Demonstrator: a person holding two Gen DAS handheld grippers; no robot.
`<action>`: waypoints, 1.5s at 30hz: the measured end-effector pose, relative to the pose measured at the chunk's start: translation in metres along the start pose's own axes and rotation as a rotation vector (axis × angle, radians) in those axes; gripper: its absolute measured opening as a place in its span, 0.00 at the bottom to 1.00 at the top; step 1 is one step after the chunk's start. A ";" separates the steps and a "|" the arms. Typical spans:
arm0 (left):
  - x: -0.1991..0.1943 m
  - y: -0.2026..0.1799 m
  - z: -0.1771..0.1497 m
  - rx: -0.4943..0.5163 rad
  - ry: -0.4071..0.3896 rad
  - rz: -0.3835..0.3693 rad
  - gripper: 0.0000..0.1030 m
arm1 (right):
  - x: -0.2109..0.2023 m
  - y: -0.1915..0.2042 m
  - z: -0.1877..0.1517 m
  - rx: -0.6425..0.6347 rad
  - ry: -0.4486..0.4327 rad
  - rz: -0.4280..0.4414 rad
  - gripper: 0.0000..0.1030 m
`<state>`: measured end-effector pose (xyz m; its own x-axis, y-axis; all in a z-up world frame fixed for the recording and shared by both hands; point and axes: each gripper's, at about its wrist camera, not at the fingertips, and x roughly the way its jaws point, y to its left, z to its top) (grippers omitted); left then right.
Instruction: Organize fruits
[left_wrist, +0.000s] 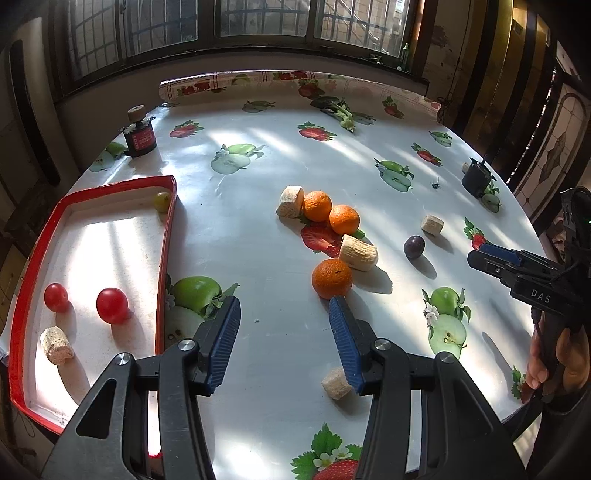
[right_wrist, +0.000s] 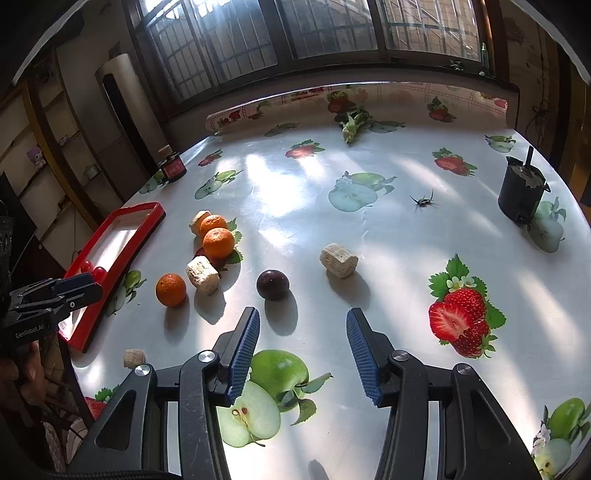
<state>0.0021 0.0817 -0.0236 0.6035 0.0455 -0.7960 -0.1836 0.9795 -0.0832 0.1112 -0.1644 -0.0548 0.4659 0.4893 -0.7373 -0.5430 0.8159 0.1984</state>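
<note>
Three oranges lie mid-table: the nearest orange (left_wrist: 332, 278) (right_wrist: 171, 290) sits just beyond my left gripper (left_wrist: 284, 306), which is open and empty. Two more oranges (left_wrist: 344, 219) (right_wrist: 218, 242) lie behind it. A dark plum (left_wrist: 414, 247) (right_wrist: 272, 284) lies just ahead of my right gripper (right_wrist: 303, 319), also open and empty. The red-rimmed tray (left_wrist: 166, 236) (right_wrist: 122, 254) at the left holds two red tomatoes (left_wrist: 112, 305), a green grape (left_wrist: 162, 200) and a beige chunk (left_wrist: 56, 345).
Several beige corn-like chunks (left_wrist: 358, 253) (right_wrist: 339, 260) lie among the fruit. A dark jar (left_wrist: 139, 133) stands back left, a black cup (right_wrist: 521, 195) at the right, greens (right_wrist: 352, 123) at the back. The right gripper shows in the left view (left_wrist: 491, 258).
</note>
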 end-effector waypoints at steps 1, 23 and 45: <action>0.001 -0.001 0.000 -0.001 0.001 -0.014 0.47 | 0.001 0.000 0.001 0.000 0.001 -0.001 0.50; 0.081 -0.023 0.016 0.010 0.121 -0.107 0.47 | 0.059 -0.016 0.034 -0.020 0.060 -0.072 0.49; 0.050 -0.009 0.017 0.049 0.020 -0.051 0.33 | 0.040 0.015 0.048 -0.040 -0.026 -0.033 0.32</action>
<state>0.0472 0.0781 -0.0529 0.5952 -0.0080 -0.8035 -0.1145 0.9889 -0.0946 0.1553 -0.1177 -0.0508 0.5015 0.4703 -0.7262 -0.5544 0.8191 0.1476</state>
